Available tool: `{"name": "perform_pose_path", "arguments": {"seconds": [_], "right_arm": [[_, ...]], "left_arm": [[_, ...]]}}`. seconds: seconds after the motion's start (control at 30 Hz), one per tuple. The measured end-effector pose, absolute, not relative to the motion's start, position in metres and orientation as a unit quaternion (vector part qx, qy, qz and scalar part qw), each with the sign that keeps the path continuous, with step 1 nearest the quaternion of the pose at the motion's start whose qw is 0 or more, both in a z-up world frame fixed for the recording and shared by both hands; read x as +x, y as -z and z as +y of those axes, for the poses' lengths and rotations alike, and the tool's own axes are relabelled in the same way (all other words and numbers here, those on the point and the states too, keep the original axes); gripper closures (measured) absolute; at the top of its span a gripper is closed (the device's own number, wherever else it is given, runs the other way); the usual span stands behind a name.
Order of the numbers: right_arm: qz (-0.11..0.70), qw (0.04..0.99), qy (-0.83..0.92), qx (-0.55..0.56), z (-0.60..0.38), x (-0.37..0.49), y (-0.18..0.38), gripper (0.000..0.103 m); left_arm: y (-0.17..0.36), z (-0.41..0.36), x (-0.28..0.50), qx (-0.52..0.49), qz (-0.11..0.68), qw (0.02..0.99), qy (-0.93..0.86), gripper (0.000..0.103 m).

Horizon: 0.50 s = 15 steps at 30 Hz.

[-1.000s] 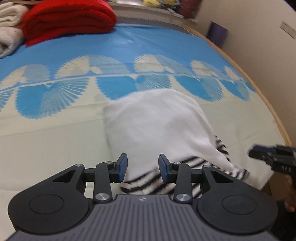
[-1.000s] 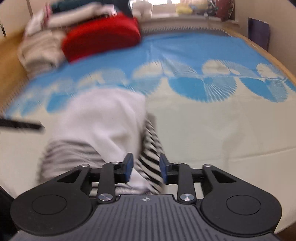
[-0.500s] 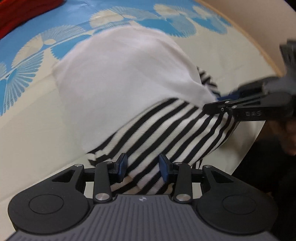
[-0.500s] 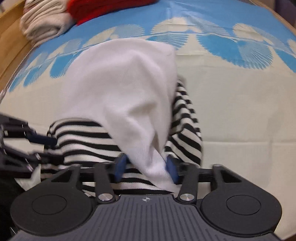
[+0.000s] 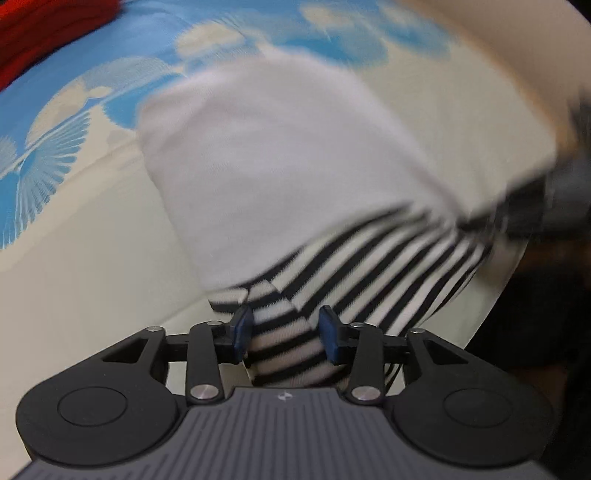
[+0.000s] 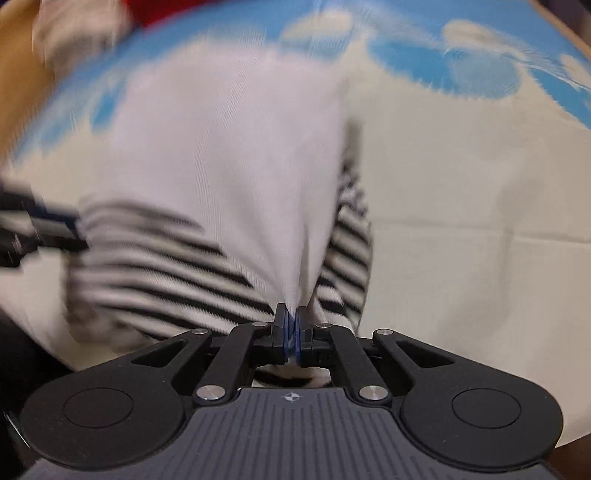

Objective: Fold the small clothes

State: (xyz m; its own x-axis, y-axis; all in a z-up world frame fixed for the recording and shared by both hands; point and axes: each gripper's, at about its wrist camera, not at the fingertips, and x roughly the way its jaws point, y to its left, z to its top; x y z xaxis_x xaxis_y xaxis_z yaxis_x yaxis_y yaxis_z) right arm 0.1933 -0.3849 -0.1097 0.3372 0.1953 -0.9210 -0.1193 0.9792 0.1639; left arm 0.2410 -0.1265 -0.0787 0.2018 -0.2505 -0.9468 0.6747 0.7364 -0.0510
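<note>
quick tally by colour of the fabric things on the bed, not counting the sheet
white with black stripes: 1, the garment pinched in the shut jaws of the right gripper
red: 1, the red blanket at the far corner
cream: 1, the blurred cream pile beside it
total: 3

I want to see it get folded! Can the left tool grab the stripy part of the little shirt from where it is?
Probably yes. The left tool is opening with the stripy part between its fingers and nothing in the way. The right tool already pinches the white cloth.
</note>
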Motion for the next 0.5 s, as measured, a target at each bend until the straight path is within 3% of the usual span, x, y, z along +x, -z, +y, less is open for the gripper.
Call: {"name": "perform_pose_path", "arguments": {"seconds": [0.13, 0.17, 0.23, 0.3, 0.33, 0.5], "right_arm": [[0.537, 0.838, -0.079, 0.052, -0.388, 0.199, 0.095, 0.099], [0.519, 0.849, -0.066, 0.073, -0.394, 0.201, 0.087, 0.094], [0.475, 0.873, -0.035, 0.107, -0.406, 0.204, 0.072, 0.083], [0.434, 0.887, -0.012, 0.154, -0.419, 0.21, 0.062, 0.053], [0.423, 0.889, -0.006, 0.176, -0.423, 0.215, 0.061, 0.049], [0.413, 0.879, -0.001, 0.238, -0.425, 0.264, 0.076, 0.046]], "left_arm": [[0.082, -0.131, 0.235, 0.222, 0.543, 0.748, 0.309, 0.049], [0.081, -0.127, 0.239, 0.21, 0.551, 0.748, 0.305, 0.048], [0.079, -0.119, 0.245, 0.197, 0.56, 0.746, 0.302, 0.048], [0.072, -0.11, 0.251, 0.176, 0.562, 0.75, 0.301, 0.048], [0.067, -0.105, 0.254, 0.159, 0.56, 0.757, 0.295, 0.048], [0.054, -0.083, 0.28, 0.078, 0.551, 0.794, 0.246, 0.047]]}}
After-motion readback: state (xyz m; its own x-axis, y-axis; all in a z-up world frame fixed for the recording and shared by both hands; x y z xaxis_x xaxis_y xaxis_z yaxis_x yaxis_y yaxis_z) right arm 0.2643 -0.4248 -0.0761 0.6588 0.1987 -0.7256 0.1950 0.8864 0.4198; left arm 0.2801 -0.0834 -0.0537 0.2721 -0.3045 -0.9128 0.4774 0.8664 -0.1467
